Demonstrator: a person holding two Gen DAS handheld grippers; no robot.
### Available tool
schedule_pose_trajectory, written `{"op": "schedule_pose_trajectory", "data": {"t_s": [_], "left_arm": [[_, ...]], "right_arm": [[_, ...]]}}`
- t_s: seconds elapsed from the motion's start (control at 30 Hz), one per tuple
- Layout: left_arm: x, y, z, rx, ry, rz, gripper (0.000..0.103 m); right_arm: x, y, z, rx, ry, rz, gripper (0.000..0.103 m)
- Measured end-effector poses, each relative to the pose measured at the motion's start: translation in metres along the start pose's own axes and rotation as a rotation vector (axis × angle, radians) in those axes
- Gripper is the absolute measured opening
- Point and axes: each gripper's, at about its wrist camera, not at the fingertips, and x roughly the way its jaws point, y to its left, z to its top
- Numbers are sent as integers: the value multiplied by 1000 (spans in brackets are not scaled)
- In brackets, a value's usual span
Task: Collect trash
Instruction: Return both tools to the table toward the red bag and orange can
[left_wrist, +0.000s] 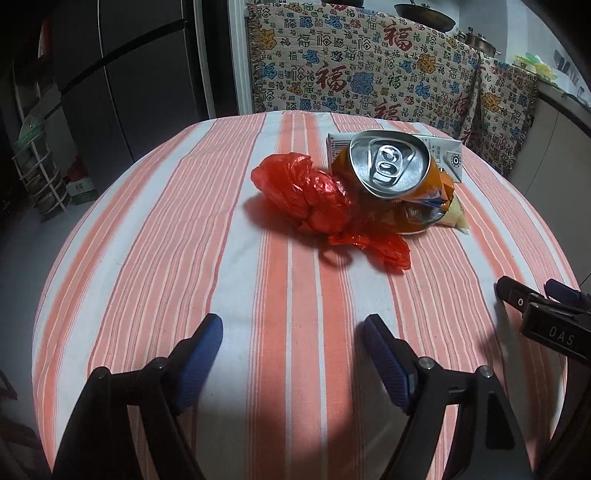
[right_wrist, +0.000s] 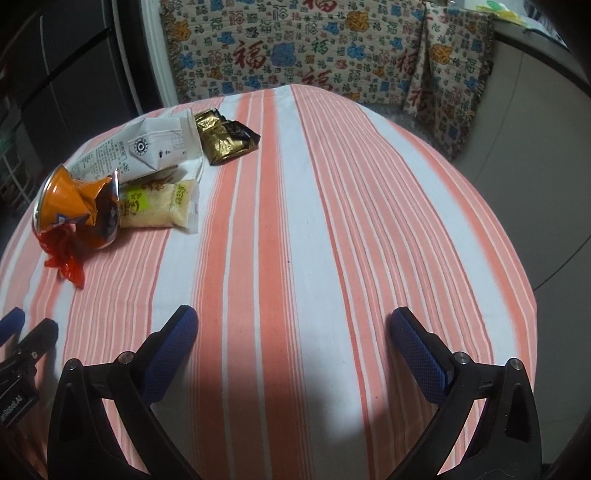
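A crushed orange can (left_wrist: 395, 173) lies on the striped tablecloth (left_wrist: 184, 240), its silver top facing me. A crumpled red plastic bag (left_wrist: 314, 199) touches its left side. A white carton (left_wrist: 439, 151) lies behind the can. In the right wrist view the can (right_wrist: 77, 206), the red bag (right_wrist: 64, 258), the carton (right_wrist: 147, 151), a yellow snack packet (right_wrist: 159, 205) and a gold and black wrapper (right_wrist: 223, 136) sit at the far left. My left gripper (left_wrist: 293, 328) is open and empty, short of the bag. My right gripper (right_wrist: 295, 321) is open and empty over bare cloth.
A patterned blanket (left_wrist: 369, 70) drapes over furniture behind the table. A dark fridge (left_wrist: 129, 74) and a shelf rack (left_wrist: 37, 173) stand at the left. The right gripper's tip (left_wrist: 535, 306) shows at the right edge of the left wrist view. The table edge curves off at the right (right_wrist: 517, 240).
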Motion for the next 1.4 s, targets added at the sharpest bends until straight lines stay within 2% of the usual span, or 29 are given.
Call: {"op": "schedule_pose_trajectory", "data": {"t_s": [1.4], "left_arm": [[0,-1,1,-2,1,2,81]], "right_arm": [[1,1,0,-4,-3,2,103]]}}
